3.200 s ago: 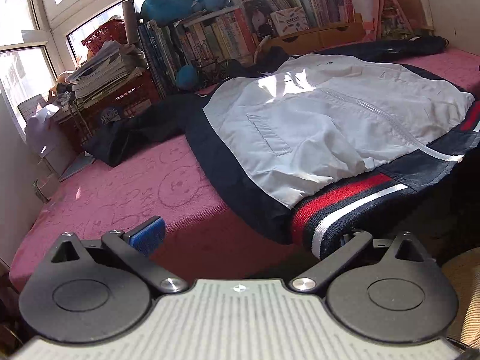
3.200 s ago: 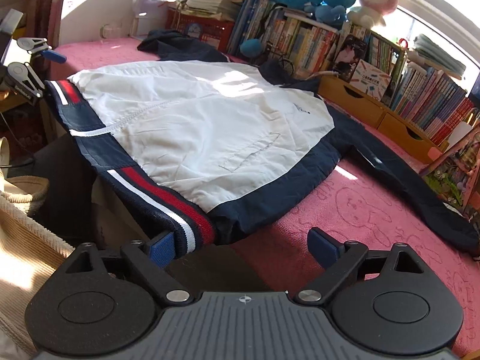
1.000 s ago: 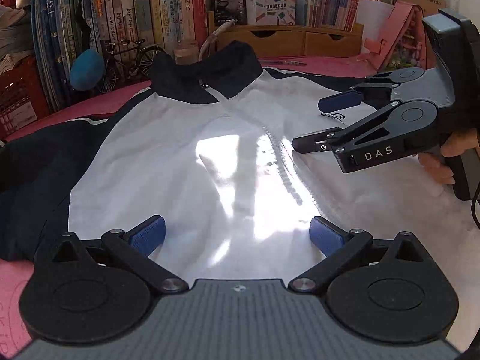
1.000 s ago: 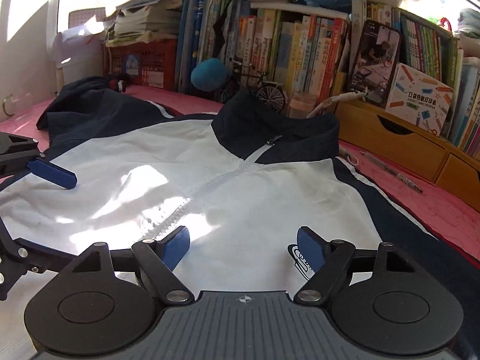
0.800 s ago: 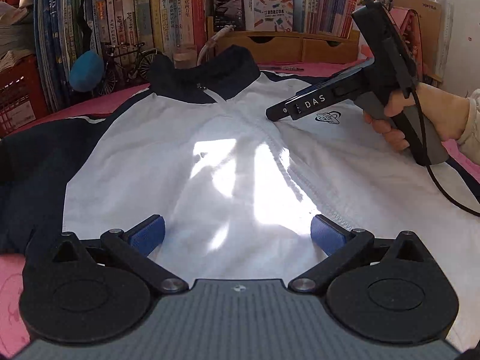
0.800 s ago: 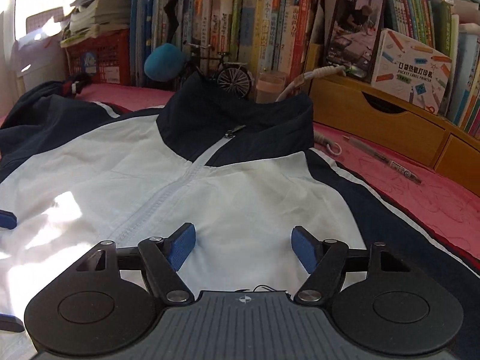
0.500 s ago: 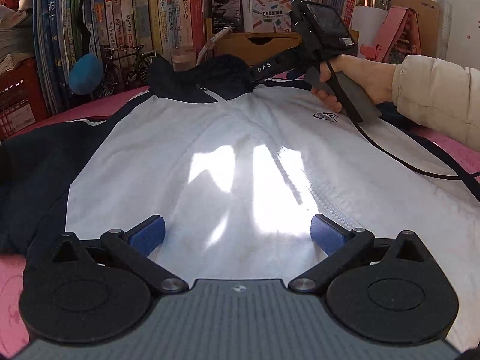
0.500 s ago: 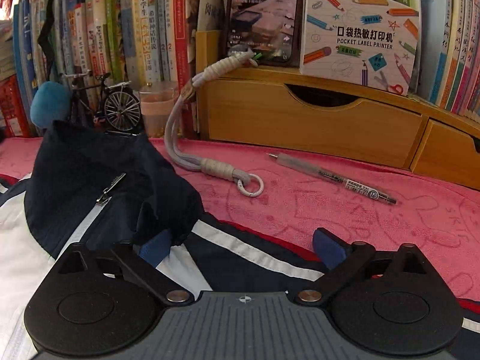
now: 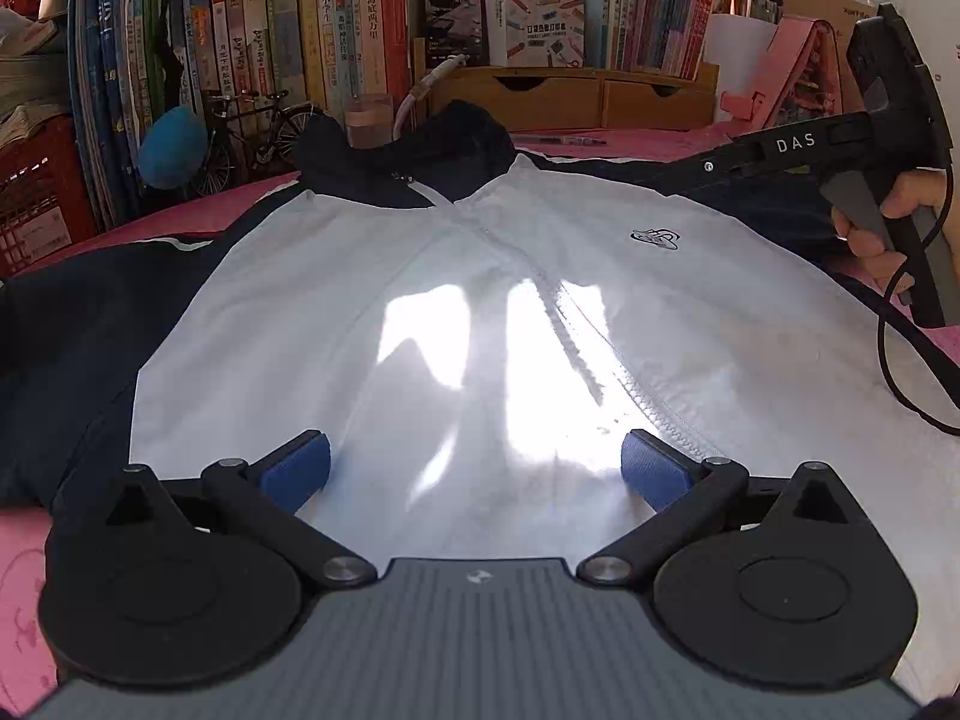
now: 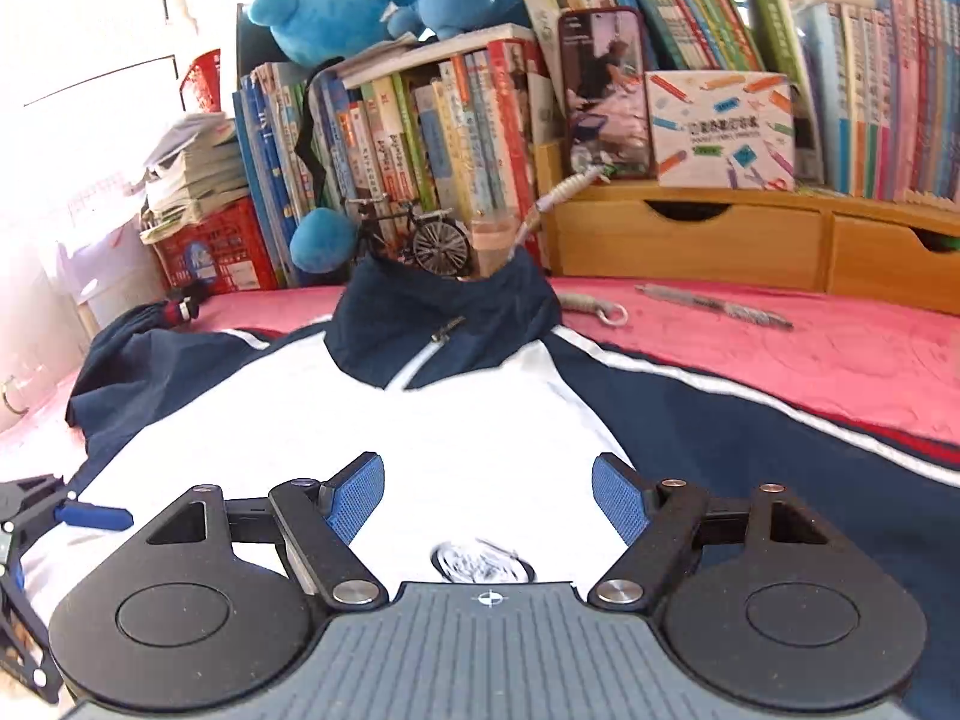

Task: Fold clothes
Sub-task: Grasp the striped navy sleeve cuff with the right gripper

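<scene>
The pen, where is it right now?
In the right wrist view, the pen lies on the pink cover, right of the jacket collar.

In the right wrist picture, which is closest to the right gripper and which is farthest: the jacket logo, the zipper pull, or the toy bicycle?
From the right gripper:
1. Jacket logo, just beneath the fingers.
2. Zipper pull, on the navy collar ahead.
3. Toy bicycle, behind the collar by the books.

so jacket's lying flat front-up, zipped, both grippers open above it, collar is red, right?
Not the collar: it is navy, as the right wrist view shows. The rest holds: the jacket lies front-up and zipped, with the left gripper and right gripper open above it.
</scene>
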`<state>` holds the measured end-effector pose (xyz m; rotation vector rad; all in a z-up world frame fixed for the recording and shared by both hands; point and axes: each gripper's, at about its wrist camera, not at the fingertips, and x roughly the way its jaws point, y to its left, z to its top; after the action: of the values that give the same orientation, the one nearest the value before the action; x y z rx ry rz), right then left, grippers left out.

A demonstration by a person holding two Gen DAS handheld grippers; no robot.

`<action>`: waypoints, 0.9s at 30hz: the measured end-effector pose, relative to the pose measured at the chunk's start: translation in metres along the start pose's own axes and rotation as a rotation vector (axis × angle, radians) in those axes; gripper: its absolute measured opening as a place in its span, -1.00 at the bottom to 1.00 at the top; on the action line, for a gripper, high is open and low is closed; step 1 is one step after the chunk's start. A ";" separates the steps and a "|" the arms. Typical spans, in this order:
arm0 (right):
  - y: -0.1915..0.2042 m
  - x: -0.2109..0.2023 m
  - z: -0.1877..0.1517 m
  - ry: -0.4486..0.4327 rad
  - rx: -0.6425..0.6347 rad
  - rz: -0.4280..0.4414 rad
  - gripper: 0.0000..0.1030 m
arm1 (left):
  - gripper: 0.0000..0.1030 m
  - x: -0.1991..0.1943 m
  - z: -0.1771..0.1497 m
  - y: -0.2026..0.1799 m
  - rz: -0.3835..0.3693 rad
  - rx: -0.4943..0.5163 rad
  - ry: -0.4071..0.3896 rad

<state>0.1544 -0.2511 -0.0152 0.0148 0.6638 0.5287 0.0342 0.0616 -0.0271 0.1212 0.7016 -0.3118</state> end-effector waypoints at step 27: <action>-0.365 -0.173 -0.096 -0.294 0.838 -0.681 0.16 | 1.00 0.145 0.128 -0.159 -0.160 0.178 -0.021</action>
<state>0.1520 -0.6641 -0.0556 0.6209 0.5185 -0.4269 0.1658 -0.1515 -0.0254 0.2313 0.6634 -0.5288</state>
